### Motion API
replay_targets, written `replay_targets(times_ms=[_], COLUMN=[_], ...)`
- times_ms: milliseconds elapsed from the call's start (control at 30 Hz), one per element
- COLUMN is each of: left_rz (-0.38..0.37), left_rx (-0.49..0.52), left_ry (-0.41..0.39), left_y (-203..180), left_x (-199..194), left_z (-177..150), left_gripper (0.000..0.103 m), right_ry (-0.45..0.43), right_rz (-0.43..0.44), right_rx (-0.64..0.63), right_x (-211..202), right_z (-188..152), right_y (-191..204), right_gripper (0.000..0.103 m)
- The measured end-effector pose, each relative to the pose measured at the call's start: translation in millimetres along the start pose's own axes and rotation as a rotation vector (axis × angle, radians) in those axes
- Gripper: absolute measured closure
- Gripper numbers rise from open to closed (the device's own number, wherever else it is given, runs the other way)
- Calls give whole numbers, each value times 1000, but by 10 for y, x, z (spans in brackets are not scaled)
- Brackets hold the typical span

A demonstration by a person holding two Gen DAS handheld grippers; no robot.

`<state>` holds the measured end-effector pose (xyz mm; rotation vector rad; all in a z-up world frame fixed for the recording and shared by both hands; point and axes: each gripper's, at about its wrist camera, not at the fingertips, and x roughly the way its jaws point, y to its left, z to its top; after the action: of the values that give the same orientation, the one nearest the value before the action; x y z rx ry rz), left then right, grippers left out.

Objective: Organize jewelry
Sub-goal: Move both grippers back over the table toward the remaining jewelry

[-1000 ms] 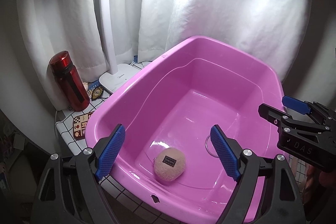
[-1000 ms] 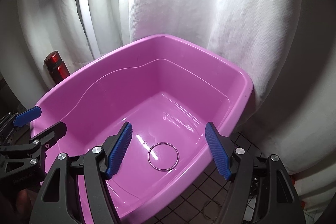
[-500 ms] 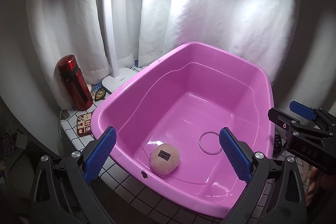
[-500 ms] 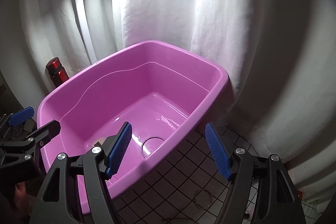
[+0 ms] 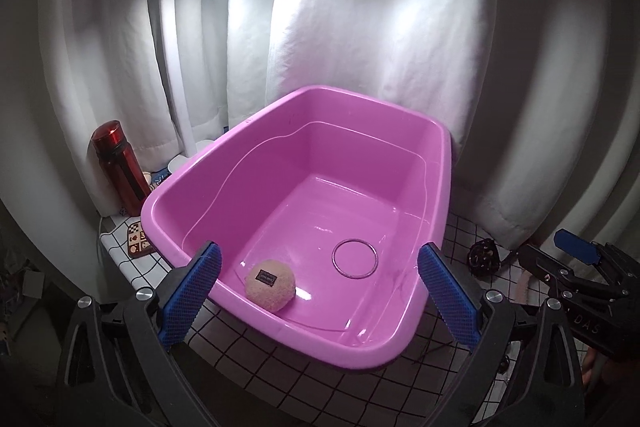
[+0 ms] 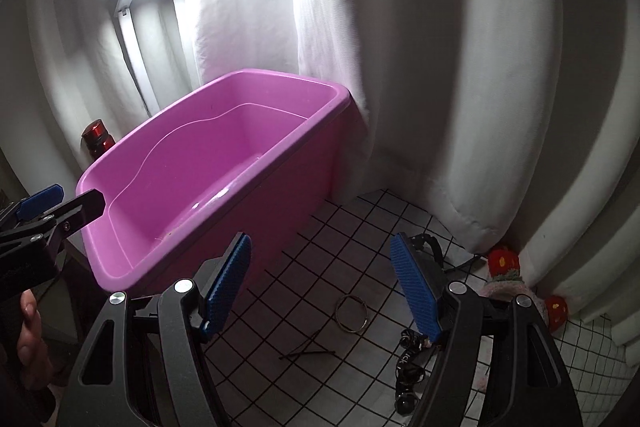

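I read the task as partly complete. Ahead of my left tool [image 5: 318,291], whose jaws stand wide apart with nothing between them, the pink basin [image 5: 280,323] already holds two items — one metal ring bangle [image 5: 354,259] lying flat on its floor and one round beige plush pouch [image 5: 271,283] just to the left of it, nearer the tool.

My right tool [image 6: 320,291] is also parted and carries nothing. It points at the tiled worktop [image 6: 360,227] to the right of the basin, where the remaining pieces lie:

- one second ring bangle [image 6: 351,313], between the jaws' line and slightly below it;
- one thin dark hairpin [image 6: 308,353], nearer the tool and left of that bangle;
- one dark beaded strand [image 6: 408,367], under the right jaw;
- one dark clip-like item [image 5: 485,259], partly hidden — type not determinable.

A knitted item with red dots [image 6: 508,275] lies further right; whether it belongs to the task I cannot tell.

Count of tools: two. Basins: one. My judgement: two pieces stowed, at least three left.
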<state>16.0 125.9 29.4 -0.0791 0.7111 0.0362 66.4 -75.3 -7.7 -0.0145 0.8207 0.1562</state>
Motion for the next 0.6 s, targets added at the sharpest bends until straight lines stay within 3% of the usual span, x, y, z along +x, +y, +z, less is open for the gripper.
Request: replay_targets(times_ms=[367,600], left_rz=[-140,-213], left_rx=[107,171], left_ry=[28,76], left_y=[-672,-1066], left_x=[-130,-126], left_z=[-245,-466], left_gripper=[6,6], right_ry=[36,68], right_rz=[-153,-241], right_rx=[196,300], right_x=[-542,-816], right_z=[-754,-1203], right_y=[-1006,-1434], right_gripper=[34,34])
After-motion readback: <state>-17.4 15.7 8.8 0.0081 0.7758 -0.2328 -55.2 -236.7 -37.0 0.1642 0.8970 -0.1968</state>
